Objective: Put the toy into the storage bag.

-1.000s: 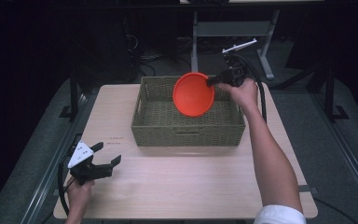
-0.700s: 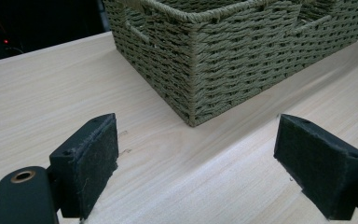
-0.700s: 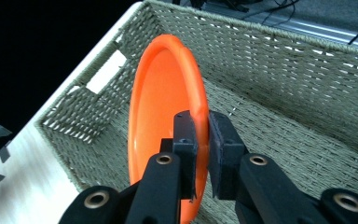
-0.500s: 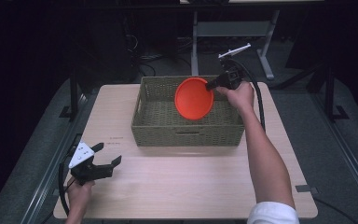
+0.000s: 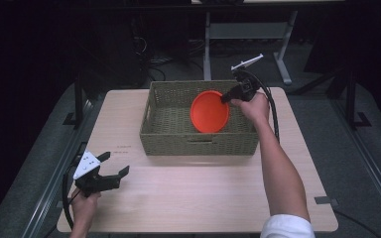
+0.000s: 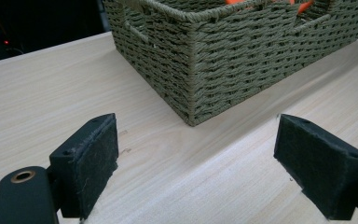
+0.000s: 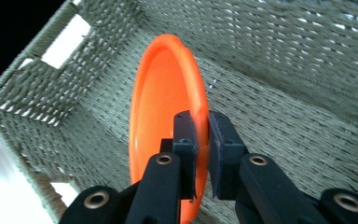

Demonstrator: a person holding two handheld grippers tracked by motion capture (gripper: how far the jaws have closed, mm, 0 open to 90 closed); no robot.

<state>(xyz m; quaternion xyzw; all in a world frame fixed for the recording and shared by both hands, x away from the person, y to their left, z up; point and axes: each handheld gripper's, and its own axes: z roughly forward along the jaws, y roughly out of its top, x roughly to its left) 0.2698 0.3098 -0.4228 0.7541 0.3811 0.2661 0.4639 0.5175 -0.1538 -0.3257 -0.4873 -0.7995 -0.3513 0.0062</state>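
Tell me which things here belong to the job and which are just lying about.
In the job:
orange plate, pinched at its rim
right tool, shut on it
woven basket, under the plate

Just about:
left tool, open, idle at the table's near corner
metal stand behind the table

Round orange plastic plate (image 5: pixel 209 111), shallow, raised rim, glossy, plain. Stands on edge, nearly upright, hollow face toward left of scene, inside basket's right half. Rim at plate's far right edge pinched between black fingers (image 7: pixel 185 140), pads pressing both faces. Whether lower edge touches basket floor: cannot tell.

Rectangular olive-green woven wicker basket (image 5: pixel 168 136), open top, slot handles in end walls, upright on far middle of light wooden bench (image 5: pixel 188 193).
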